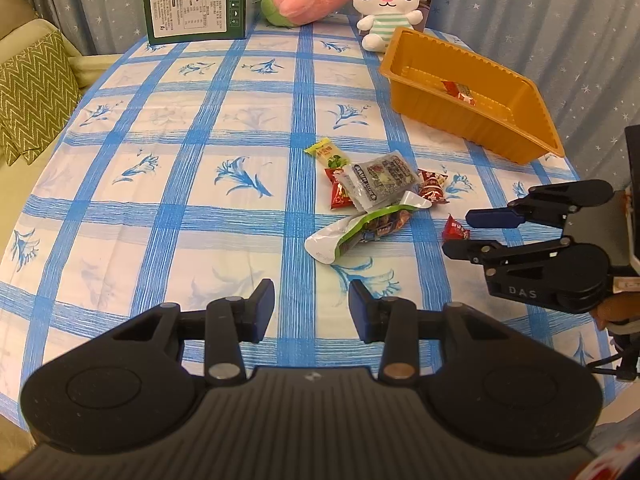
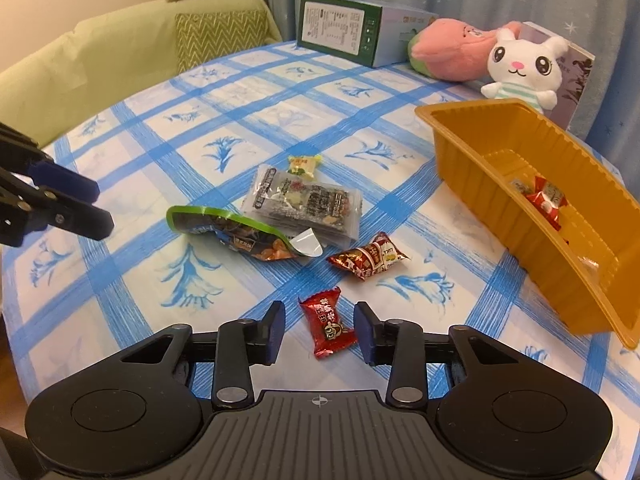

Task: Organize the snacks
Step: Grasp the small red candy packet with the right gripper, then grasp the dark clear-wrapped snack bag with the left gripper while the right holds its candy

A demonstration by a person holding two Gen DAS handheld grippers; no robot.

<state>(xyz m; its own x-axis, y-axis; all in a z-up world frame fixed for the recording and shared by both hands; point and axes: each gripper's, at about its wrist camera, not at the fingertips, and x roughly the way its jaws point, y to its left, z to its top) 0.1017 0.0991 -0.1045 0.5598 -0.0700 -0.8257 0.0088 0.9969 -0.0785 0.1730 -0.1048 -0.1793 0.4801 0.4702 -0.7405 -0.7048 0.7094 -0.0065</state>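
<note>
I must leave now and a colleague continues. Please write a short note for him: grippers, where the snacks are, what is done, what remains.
Left gripper: open, empty, hovering short of the snack pile.
Right gripper: open, straddling the small red candy, not closed.
Done: one red snack lies in the orange tray.
Left: the green pouch, clear seaweed pack, yellow-green candy, dark red candy, another red packet under the pack, all on the tablecloth.
</note>
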